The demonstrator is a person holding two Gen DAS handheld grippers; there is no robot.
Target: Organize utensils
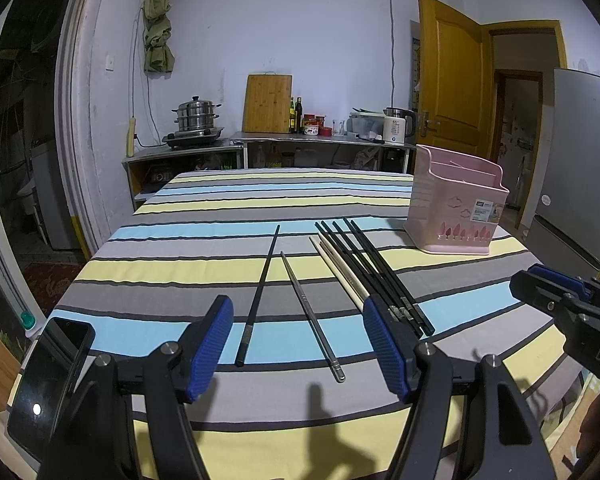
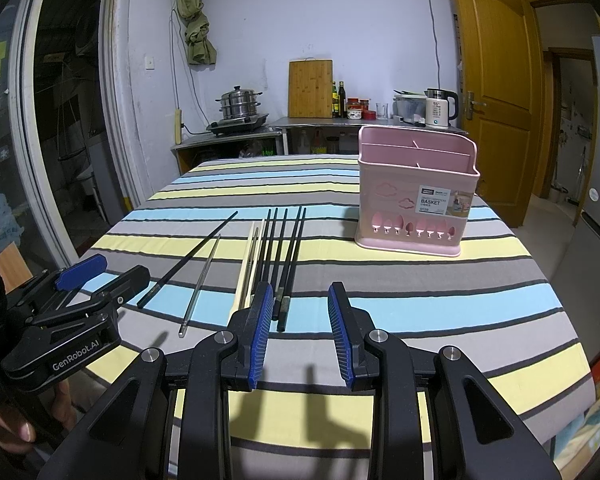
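Several chopsticks lie on the striped tablecloth (image 1: pixel 220 272): a lone black one (image 1: pixel 260 292), a metal one (image 1: pixel 312 316), a cream pair (image 1: pixel 336 268) and a bunch of black ones (image 1: pixel 372 268). A pink utensil basket (image 1: pixel 456 204) with empty compartments stands at the right. My left gripper (image 1: pixel 298 344) is open and empty above the near chopstick ends. In the right wrist view the basket (image 2: pixel 416 196) stands ahead, the black bunch (image 2: pixel 284 256) and metal chopstick (image 2: pixel 202 280) to the left. My right gripper (image 2: pixel 300 332) is open and empty near the bunch's ends.
A phone (image 1: pixel 52 372) leans at the table's near left corner. A counter (image 1: pixel 284 140) behind the table holds a steamer pot, cutting board, bottles and kettle. A wooden door (image 1: pixel 452 76) and a fridge (image 1: pixel 580 184) are at the right.
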